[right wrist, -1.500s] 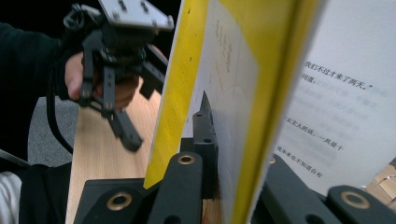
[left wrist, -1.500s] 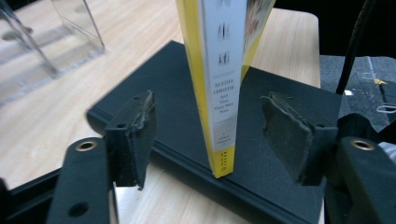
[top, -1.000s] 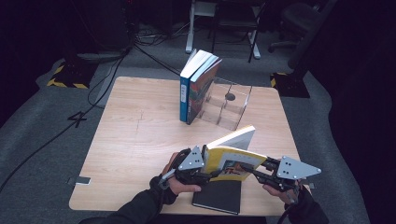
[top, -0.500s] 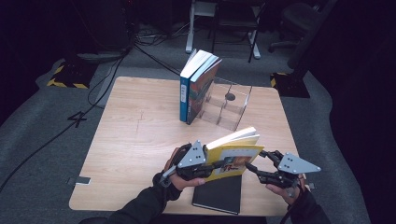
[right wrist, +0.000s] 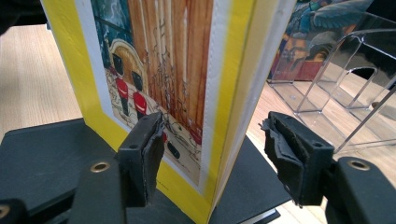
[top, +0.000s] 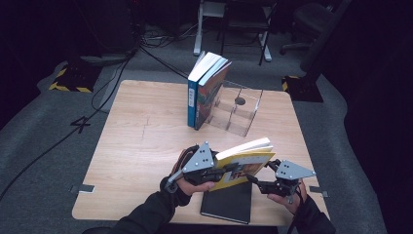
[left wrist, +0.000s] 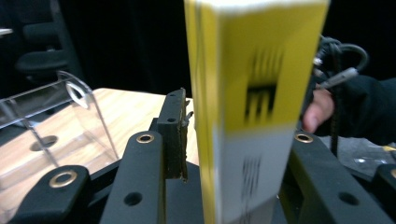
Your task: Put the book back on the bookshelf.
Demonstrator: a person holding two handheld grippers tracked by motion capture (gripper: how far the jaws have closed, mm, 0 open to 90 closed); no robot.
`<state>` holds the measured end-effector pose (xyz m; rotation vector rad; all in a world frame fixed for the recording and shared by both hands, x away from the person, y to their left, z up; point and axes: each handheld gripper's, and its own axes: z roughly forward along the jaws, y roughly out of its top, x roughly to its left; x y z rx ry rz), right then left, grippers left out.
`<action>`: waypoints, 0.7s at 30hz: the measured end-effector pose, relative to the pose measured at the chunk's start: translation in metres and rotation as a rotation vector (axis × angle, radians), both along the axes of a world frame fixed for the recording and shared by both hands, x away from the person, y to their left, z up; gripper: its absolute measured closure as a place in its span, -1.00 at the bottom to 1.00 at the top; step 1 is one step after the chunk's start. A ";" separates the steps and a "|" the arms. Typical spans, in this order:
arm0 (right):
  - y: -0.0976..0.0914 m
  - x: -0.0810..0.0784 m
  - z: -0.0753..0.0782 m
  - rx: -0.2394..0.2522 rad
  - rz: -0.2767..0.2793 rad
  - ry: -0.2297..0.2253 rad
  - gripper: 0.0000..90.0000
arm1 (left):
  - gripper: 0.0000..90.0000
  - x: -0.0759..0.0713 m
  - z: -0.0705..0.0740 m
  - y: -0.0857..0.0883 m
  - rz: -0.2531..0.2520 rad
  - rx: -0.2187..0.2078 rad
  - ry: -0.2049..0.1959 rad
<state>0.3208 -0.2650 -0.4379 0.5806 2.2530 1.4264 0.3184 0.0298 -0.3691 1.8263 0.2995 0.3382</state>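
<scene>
A yellow picture book (top: pixel 243 161) hangs tilted above the table's front edge, spine towards my left hand. My left gripper (top: pixel 221 170) is shut on its spine end (left wrist: pixel 252 93); those jaws have just been closing on it. My right gripper (top: pixel 258 183) is open at the book's lower right corner. Its jaws have just been opening, and the book's cover (right wrist: pixel 159 70) still stands between the pads (right wrist: pixel 149 144). The right pad is clear of the page edge. A black book (top: pixel 229 202) lies flat under both grippers.
Two books (top: pixel 207 90) stand upright at the back of the wooden table (top: pixel 141 141), leaning against a clear acrylic rack (top: pixel 238 112) with open slots on its right. The rack also appears beyond the jaws (left wrist: pixel 46 116) (right wrist: pixel 345 93). The table's front edge is close below my hands.
My right gripper has let go of the yellow book and sunk a little. My left gripper has tightened on the spine end and risen with it.
</scene>
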 end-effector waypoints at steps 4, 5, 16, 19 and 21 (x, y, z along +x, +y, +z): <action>-0.001 0.001 -0.001 0.003 -0.002 0.007 -0.15 | 0.33 0.003 0.003 -0.005 0.017 0.001 0.016; -0.001 0.001 -0.001 0.003 -0.002 0.008 -0.15 | 0.32 0.004 0.004 -0.005 0.016 -0.002 0.023; -0.006 0.002 0.000 0.009 0.005 0.012 -0.16 | 0.65 0.011 0.012 -0.008 0.032 0.014 0.050; -0.006 0.001 0.000 0.005 0.018 0.019 -0.19 | 0.66 0.013 0.013 -0.007 0.035 0.013 0.060; -0.006 0.000 0.000 -0.006 0.026 0.026 -0.20 | 0.66 0.014 0.013 -0.007 0.033 0.010 0.061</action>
